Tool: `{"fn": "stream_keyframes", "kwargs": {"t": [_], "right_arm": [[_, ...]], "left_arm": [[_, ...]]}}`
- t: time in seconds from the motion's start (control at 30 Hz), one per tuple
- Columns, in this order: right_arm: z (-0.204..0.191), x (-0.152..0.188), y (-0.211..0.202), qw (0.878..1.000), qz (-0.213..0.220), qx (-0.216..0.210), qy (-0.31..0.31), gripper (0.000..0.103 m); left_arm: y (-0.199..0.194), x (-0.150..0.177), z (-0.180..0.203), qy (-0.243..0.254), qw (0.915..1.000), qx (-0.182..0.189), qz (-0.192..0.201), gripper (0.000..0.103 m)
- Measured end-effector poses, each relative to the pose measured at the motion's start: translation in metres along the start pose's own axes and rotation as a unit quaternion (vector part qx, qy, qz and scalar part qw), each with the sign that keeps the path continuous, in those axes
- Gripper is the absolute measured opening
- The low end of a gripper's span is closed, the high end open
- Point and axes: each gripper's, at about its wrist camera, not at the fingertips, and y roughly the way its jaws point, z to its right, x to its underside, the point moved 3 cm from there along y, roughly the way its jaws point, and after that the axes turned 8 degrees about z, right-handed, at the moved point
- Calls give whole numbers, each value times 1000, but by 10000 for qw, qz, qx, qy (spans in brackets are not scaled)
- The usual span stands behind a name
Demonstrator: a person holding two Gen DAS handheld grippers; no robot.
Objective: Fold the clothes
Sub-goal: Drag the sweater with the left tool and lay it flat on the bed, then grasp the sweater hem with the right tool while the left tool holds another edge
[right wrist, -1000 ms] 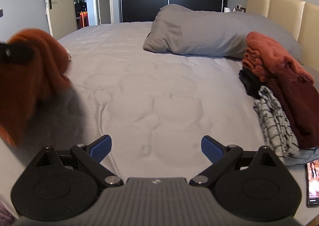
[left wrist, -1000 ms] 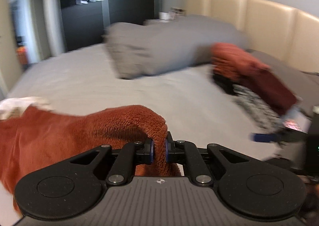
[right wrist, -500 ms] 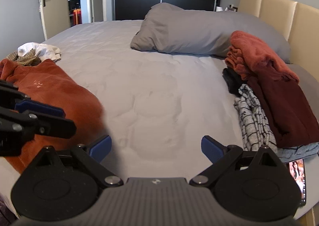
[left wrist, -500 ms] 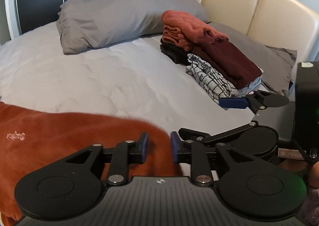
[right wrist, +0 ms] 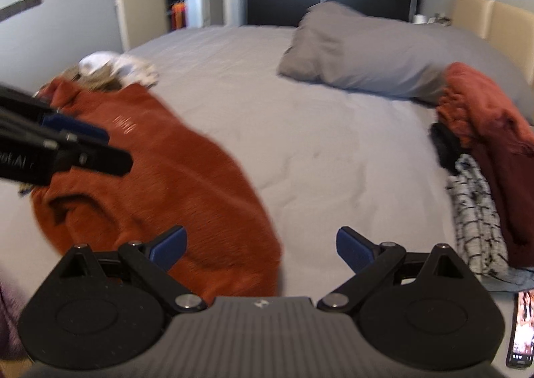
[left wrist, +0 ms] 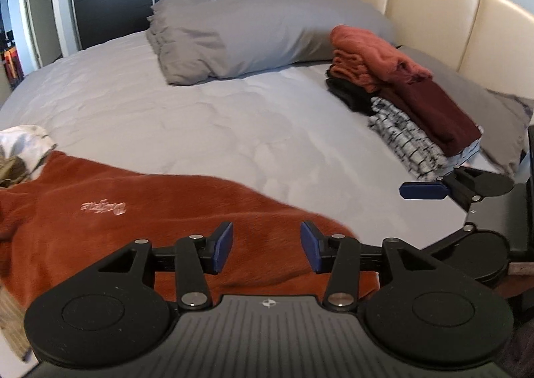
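Script logo (left wrist: pixel 103 207) on rust fleece (left wrist: pixel 167 211) too blurred to read

Left gripper (left wrist: pixel 266 247): black linkage arms, silver pivot screws, blue pads (left wrist: pixel 223 246), ribbed grey housing with small white emblem. Right gripper (right wrist: pixel 260 248): identical build.

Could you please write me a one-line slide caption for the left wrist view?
Left gripper opening above a rust fleece top spread on the grey bed, folded clothes stacked by the headboard.
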Motion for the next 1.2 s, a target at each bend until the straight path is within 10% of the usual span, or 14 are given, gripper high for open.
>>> {"fn": "stream_keyframes", "kwargs": {"t": [0.57, 0.97, 1.07, 1.2], "right_arm": [[-74, 10, 19, 9779, -590, -1433, -1404, 59], [-113, 53, 61, 9534, -903, -1354, -2542, 54], [-115, 59, 73, 9446, -983, -1136, -2918, 19], [-99, 39, 71, 9596, -938, -1014, -2452, 11]], "left_arm": [[-15, 55, -105, 302, 9926, -1081, -469, 43], [-6, 110, -155, 242, 9863, -1417, -815, 43], [-8, 110, -161, 253, 9853, -1499, -774, 45], [-14, 106, -165, 377, 9863, -1481, -626, 48]]}}
